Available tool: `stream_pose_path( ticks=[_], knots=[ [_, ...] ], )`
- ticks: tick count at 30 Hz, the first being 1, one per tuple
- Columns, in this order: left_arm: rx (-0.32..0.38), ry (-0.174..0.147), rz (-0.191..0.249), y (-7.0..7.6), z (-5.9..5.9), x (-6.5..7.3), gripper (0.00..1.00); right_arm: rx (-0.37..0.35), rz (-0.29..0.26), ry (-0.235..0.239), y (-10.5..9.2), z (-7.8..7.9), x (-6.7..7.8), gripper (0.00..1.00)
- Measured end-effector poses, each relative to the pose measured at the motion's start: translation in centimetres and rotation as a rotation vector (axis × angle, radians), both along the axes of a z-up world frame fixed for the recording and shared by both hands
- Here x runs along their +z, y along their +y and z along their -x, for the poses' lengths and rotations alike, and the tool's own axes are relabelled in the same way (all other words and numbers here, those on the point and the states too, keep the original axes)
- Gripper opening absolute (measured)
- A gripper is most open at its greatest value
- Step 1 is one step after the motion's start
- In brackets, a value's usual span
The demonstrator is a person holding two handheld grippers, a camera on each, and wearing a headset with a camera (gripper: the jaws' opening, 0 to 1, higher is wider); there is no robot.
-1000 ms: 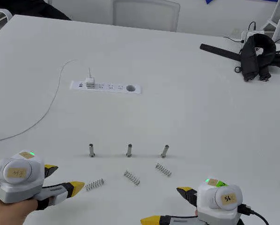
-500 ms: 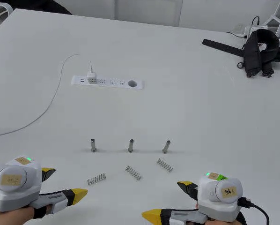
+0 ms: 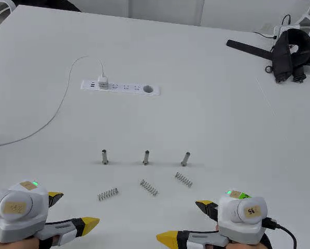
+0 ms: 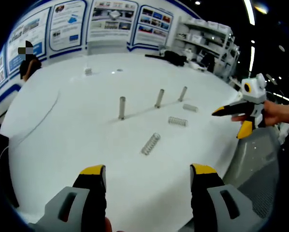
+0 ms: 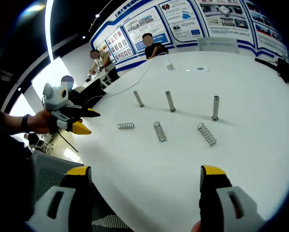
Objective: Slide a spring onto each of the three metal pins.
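Presently held: nothing; left gripper (image 3: 76, 208), right gripper (image 3: 182, 221) released.
Advice: pinch left spring (image 3: 108, 194) endwise, upright over left pin (image 3: 104, 156).

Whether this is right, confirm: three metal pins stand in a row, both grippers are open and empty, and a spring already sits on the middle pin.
Wrong. The middle pin is bare; the head view shows the left spring, middle spring and right spring lying loose on the table. The rest holds.

a lab: display posters (image 5: 183, 17) line walls, equipment shelves (image 4: 205, 41) behind.
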State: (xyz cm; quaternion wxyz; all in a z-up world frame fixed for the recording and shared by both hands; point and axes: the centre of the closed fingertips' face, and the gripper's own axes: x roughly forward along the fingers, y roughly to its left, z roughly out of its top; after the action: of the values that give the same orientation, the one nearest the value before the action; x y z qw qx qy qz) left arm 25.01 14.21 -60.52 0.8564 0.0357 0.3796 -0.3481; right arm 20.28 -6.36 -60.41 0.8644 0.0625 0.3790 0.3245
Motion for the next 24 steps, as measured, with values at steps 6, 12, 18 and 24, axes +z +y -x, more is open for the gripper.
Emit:
stream_pose_path(
  ticks=[6,12,18,24],
  knots=[
    [-0.013,0.0,0.003,-0.7,-0.1,0.1,0.72,-0.003,-0.004,0.003,0.1,0.2,0.0,0.94],
    [-0.041,0.01,-0.003,-1.4,0.0,-0.3,0.72,-0.007,-0.003,0.005,0.0,0.4,0.0,0.94],
    [-0.068,0.018,-0.014,-1.9,0.2,-0.6,0.71,-0.015,-0.003,0.008,-0.3,0.7,0.0,0.94],
    [-0.086,0.022,-0.016,-2.7,0.0,-0.8,0.7,-0.023,-0.006,0.011,-0.6,0.8,0.0,0.94]
  ],
)
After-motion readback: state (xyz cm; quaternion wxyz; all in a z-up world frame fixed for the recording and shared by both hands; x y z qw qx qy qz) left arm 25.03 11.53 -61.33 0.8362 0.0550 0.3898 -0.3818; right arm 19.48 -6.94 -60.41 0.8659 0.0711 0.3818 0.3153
